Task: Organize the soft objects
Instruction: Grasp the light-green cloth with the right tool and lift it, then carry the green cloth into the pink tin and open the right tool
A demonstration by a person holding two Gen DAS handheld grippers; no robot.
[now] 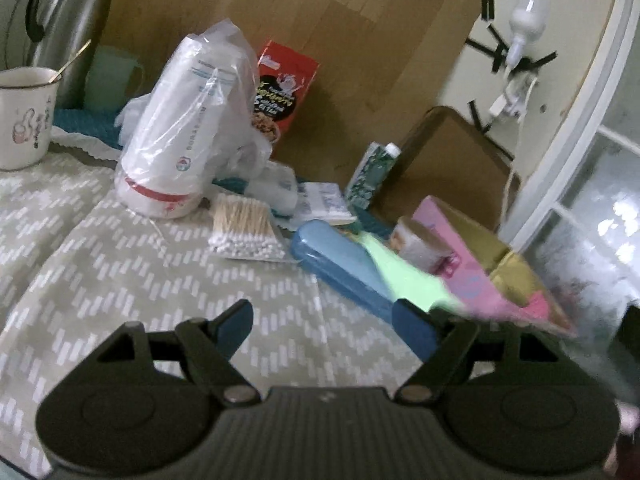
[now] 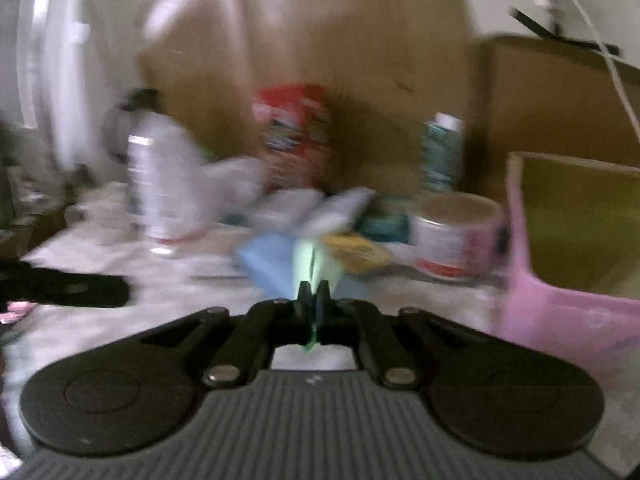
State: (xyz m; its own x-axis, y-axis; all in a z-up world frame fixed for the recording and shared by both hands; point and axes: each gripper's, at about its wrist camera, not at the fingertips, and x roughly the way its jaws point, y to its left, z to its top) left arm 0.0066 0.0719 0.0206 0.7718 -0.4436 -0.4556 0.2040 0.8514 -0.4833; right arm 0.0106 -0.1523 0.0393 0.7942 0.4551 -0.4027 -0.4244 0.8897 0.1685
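Note:
My left gripper (image 1: 322, 320) is open and empty, low over the patterned tablecloth (image 1: 100, 260). A light green soft sheet (image 1: 404, 276) passes blurred across the blue case (image 1: 340, 268) toward the pink box (image 1: 500, 248). In the right wrist view my right gripper (image 2: 314, 292) is shut on that thin green sheet (image 2: 306, 256), held edge-on above the table. The pink box (image 2: 560, 312) stands to the right of it. This view is heavily motion-blurred.
A bagged stack of white cups (image 1: 180, 128), a pack of cotton swabs (image 1: 244, 228), tissue packs (image 1: 320, 200), a red snack box (image 1: 284, 88), a green carton (image 1: 372, 172), a tape roll (image 1: 420, 244), an enamel mug (image 1: 24, 116) and a steel thermos (image 1: 68, 28) crowd the table.

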